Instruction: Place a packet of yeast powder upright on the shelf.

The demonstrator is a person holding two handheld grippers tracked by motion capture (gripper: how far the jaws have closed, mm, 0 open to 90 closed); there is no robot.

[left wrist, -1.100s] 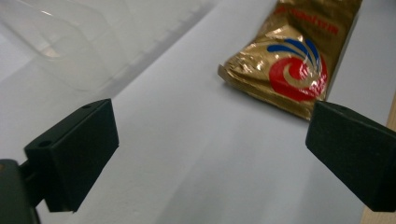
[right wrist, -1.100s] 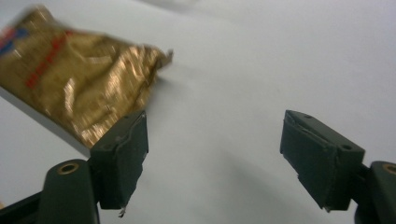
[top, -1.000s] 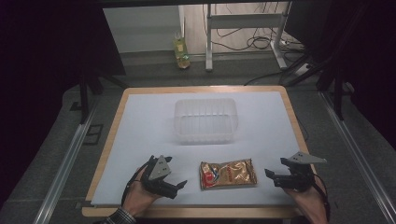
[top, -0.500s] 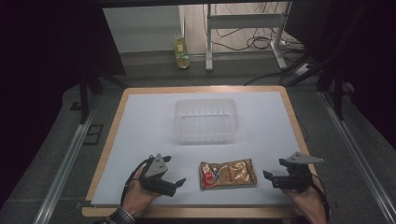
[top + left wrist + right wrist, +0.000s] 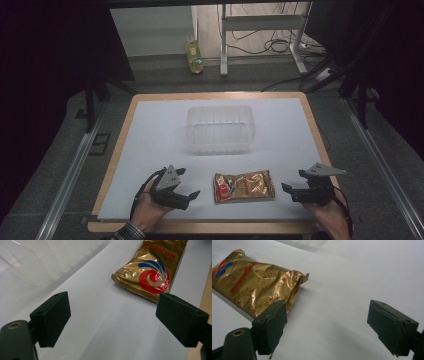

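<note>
A gold snack packet [image 5: 244, 186] with a red and blue logo lies flat on the white sheet near the front edge. My left gripper [image 5: 187, 182] rests just left of it, open. Its jaws have just been closing a little with nothing between them. In the left gripper view the packet [image 5: 152, 270] lies ahead and to the right of the left gripper [image 5: 116, 315]. My right gripper [image 5: 293, 180] sits open to the packet's right. In the right gripper view the packet [image 5: 254, 282] lies beside the left jaw of the right gripper [image 5: 329, 325], outside the gap.
An empty clear plastic container [image 5: 220, 129] stands behind the packet at mid-table, and its corner [image 5: 37, 262] appears in the left gripper view. The white sheet [image 5: 150, 150] covers a wooden tabletop [image 5: 117, 150]. A bottle [image 5: 194, 55] and cables sit on the floor beyond.
</note>
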